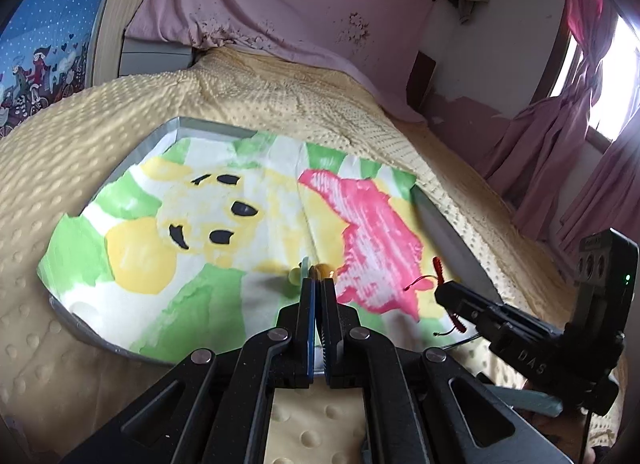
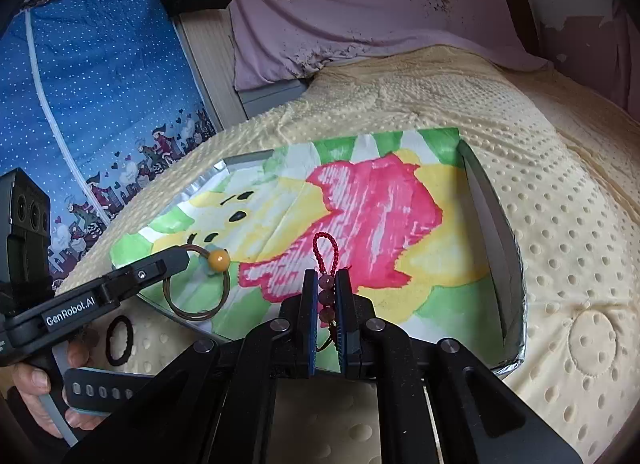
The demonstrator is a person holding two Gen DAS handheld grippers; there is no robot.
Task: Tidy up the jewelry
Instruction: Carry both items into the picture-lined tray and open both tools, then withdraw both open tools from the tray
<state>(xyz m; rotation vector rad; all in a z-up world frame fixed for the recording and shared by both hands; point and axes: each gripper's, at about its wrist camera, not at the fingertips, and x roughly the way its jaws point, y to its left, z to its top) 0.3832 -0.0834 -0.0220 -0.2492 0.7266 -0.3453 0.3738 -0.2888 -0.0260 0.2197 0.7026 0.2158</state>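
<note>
A metal tray (image 1: pixel 188 123) lined with a painted paper (image 1: pixel 200 232) lies on the bed. My left gripper (image 1: pixel 318 284) is shut on a thin bronze bangle with an amber bead (image 1: pixel 322 271); in the right wrist view the bangle (image 2: pixel 196 296) hangs from its tip (image 2: pixel 176 258) over the tray's near left corner. My right gripper (image 2: pixel 326 276) is shut on a red beaded charm (image 2: pixel 326 260) whose cord loop sticks out over the paper (image 2: pixel 360 204). In the left wrist view the charm (image 1: pixel 438 266) shows at the right gripper's tip (image 1: pixel 444 290).
A black hair tie (image 2: pixel 119 340) lies on the cream dotted blanket (image 2: pixel 560 224) left of the tray (image 2: pixel 496 216). A black watch strap (image 2: pixel 100 388) lies near my left hand. A pink sheet (image 1: pixel 280 4) and blue patterned board (image 2: pixel 100 84) stand behind.
</note>
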